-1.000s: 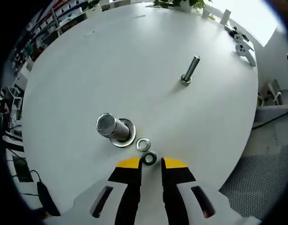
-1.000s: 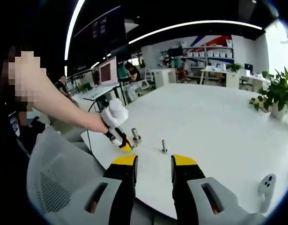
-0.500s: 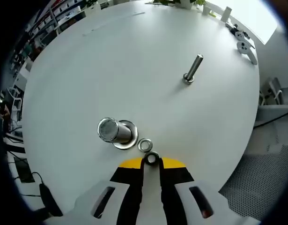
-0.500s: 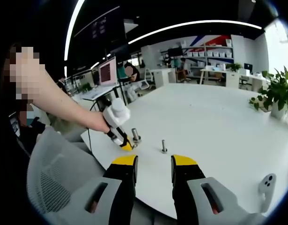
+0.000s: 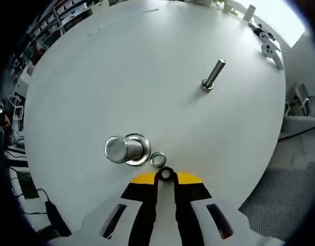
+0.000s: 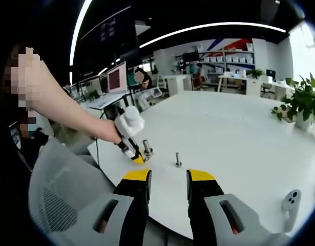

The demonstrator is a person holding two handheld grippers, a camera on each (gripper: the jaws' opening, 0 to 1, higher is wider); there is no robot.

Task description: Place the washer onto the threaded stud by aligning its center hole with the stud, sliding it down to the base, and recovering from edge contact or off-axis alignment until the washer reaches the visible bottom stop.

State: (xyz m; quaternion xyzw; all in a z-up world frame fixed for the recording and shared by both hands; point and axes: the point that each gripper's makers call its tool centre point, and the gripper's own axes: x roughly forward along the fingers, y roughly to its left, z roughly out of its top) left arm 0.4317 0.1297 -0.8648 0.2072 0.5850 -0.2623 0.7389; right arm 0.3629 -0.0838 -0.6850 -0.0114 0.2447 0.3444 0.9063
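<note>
Left gripper (image 5: 164,177) closed narrow on small ring-shaped washer (image 5: 164,174), held at yellow tips just above white table (image 5: 147,77). Second washer (image 5: 157,159) lying flat at 11 o'clock of held one, beside thick stud (image 5: 121,149). Thin threaded stud (image 5: 212,75) well apart at 1 o'clock. Right gripper (image 6: 167,182) idle, jaws apart, nothing held. Risk: thin edge grip lost if rim is caught on stud top; tilt expected from off-axis descent.
</note>
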